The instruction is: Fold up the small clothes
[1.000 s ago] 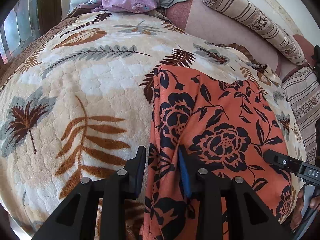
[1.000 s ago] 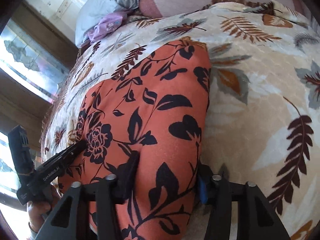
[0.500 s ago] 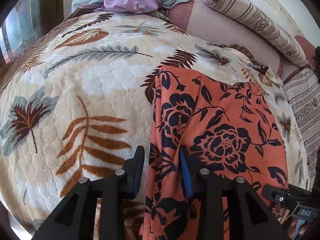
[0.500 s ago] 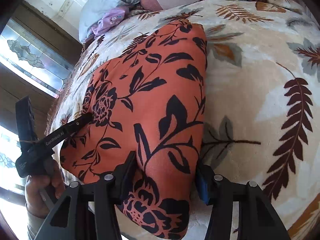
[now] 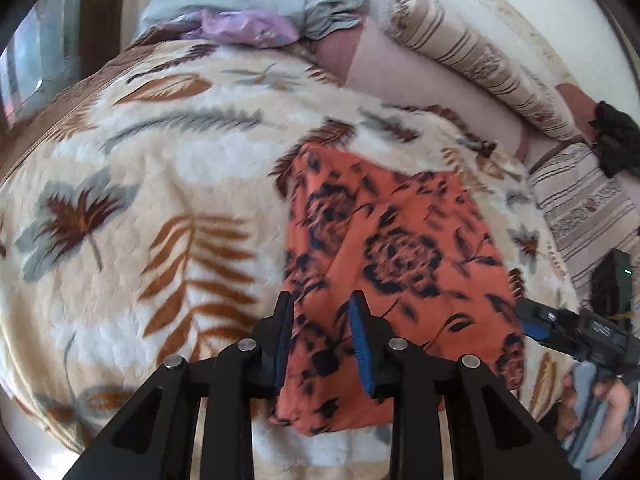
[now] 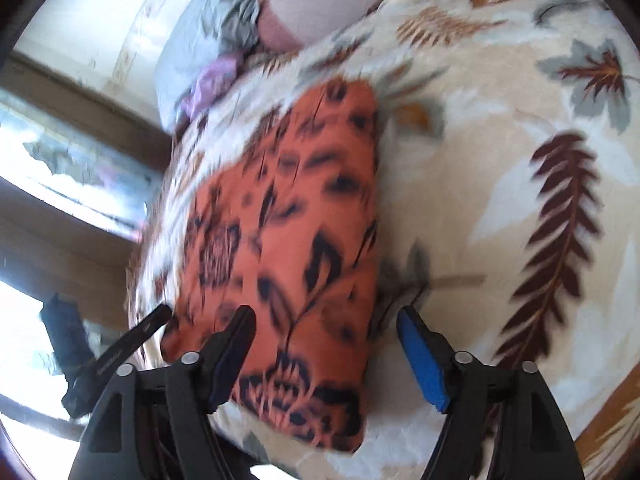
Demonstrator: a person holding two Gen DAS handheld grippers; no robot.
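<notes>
- The left gripper point(image 5: 322, 334) has its jaws narrowly parted, with a raised fold of the orange cloth point(image 5: 400, 248) running between them; whether the pads pinch it cannot be told through the blur.
- The right gripper point(image 6: 324, 354) stands released: its jaws have just been opening wide, the cloth's near right corner lies below the gap, and the blue pad point(image 6: 420, 358) sits over bare blanket point(image 6: 480, 184).
- The cloth lies folded on the blanket, its near edge close to the bed's front edge.
- Wide open blanket lies to both sides of the cloth.
- Pillows point(image 5: 480, 56) and a purple garment point(image 5: 244, 28) sit at the far end, well apart.
</notes>
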